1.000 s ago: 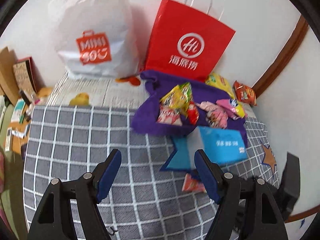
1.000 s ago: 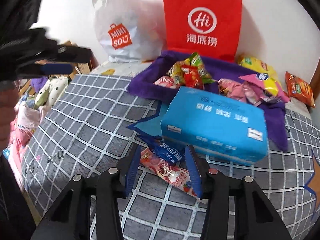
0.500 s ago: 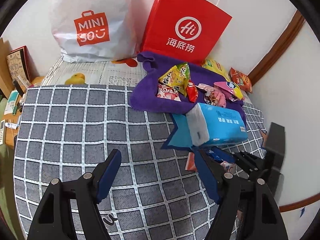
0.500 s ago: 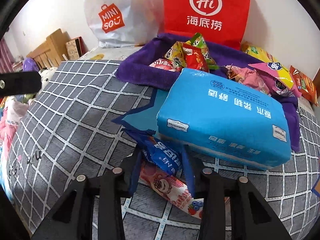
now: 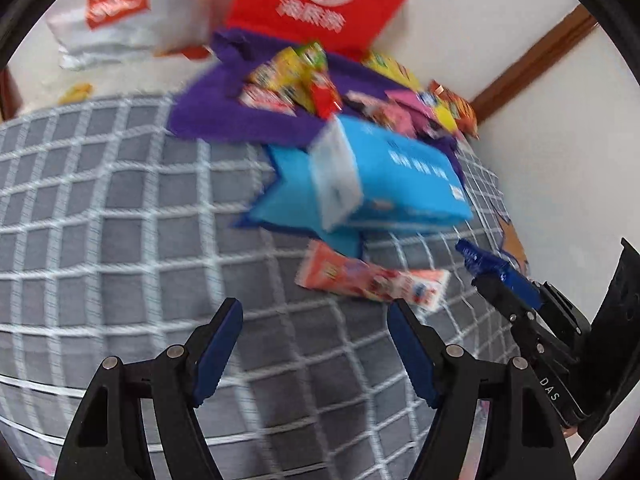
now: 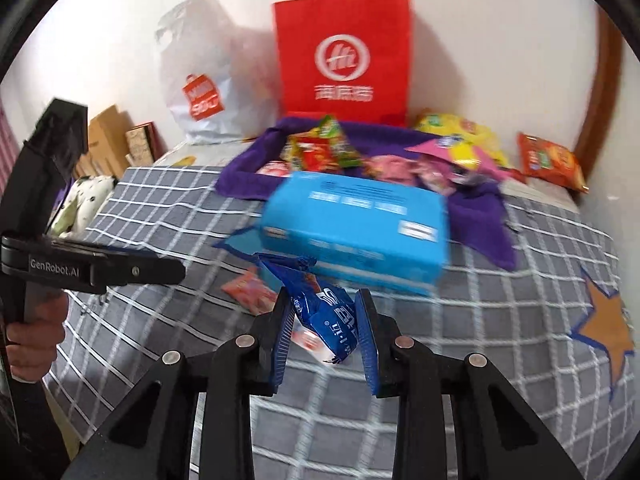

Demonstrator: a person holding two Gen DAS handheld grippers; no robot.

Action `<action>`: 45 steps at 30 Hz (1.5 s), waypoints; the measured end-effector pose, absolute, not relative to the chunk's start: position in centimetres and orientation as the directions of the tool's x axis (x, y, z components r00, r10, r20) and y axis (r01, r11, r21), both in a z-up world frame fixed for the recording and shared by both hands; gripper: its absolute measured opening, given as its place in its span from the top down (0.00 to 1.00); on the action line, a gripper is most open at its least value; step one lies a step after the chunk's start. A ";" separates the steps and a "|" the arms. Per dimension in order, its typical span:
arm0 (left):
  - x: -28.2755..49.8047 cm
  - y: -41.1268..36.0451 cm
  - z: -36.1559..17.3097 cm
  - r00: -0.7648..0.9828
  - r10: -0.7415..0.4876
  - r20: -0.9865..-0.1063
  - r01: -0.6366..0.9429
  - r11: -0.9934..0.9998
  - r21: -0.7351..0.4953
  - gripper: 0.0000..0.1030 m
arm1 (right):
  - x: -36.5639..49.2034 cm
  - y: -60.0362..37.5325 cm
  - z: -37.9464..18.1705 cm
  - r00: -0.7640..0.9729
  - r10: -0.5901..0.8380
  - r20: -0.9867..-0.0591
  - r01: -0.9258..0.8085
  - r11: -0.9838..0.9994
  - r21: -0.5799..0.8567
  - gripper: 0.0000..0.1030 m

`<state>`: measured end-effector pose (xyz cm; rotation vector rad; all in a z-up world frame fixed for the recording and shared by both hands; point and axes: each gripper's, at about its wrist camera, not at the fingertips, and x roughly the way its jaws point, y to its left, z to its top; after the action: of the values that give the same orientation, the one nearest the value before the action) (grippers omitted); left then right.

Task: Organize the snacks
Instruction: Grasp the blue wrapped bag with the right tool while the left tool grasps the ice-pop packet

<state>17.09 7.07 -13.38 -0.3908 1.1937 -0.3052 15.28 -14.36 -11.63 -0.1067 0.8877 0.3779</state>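
Note:
My right gripper (image 6: 325, 330) is shut on a blue snack packet (image 6: 320, 300) and holds it just above the checked blanket; the same packet (image 5: 486, 262) shows at the right of the left wrist view. My left gripper (image 5: 314, 346) hangs open over the blanket, nothing between its fingers, a little short of a pink snack packet (image 5: 372, 278) lying flat, whose end (image 6: 248, 290) peeks past the blue one. Behind sits a blue tissue pack (image 6: 356, 220). Several snacks (image 6: 320, 152) lie on a purple cloth (image 6: 486, 216).
A red paper bag (image 6: 344, 60) and a white plastic bag (image 6: 200, 76) stand against the wall. A yellow packet (image 6: 460, 128) and an orange one (image 6: 550, 162) lie at the far right. Cardboard boxes (image 6: 108, 140) and a spotted soft toy (image 6: 82, 204) sit beyond the bed's left edge.
My right gripper closed on the blue packet and lifted it back from under the tissue pack. My left gripper came down and forward toward the pink packet, staying open.

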 end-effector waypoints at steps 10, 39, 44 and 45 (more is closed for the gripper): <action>18.6 3.5 -16.2 0.311 -0.530 -0.789 -0.130 0.798 -0.588 0.32 | 14.1 -20.3 -13.3 0.581 0.295 -0.758 -0.332 0.937 0.110 0.70; 20.3 2.2 -13.5 0.440 -0.265 -0.858 -0.120 0.930 -0.348 0.59 | 13.9 -24.7 -15.7 0.541 0.373 -0.754 -0.304 0.922 0.238 0.70; 22.7 1.0 -14.4 0.434 -0.289 -0.853 -0.030 0.942 -0.334 0.46 | 13.7 -24.7 -15.6 0.542 0.369 -0.755 -0.308 0.923 0.230 0.70; 23.0 0.9 -14.7 0.434 -0.294 -0.851 -0.017 0.942 -0.334 0.46 | 13.6 -24.8 -15.6 0.542 0.366 -0.757 -0.307 0.924 0.228 0.70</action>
<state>22.97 0.85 -14.72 -0.3135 1.1129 -0.1763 13.61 -24.75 -15.60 0.0712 0.9150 0.4001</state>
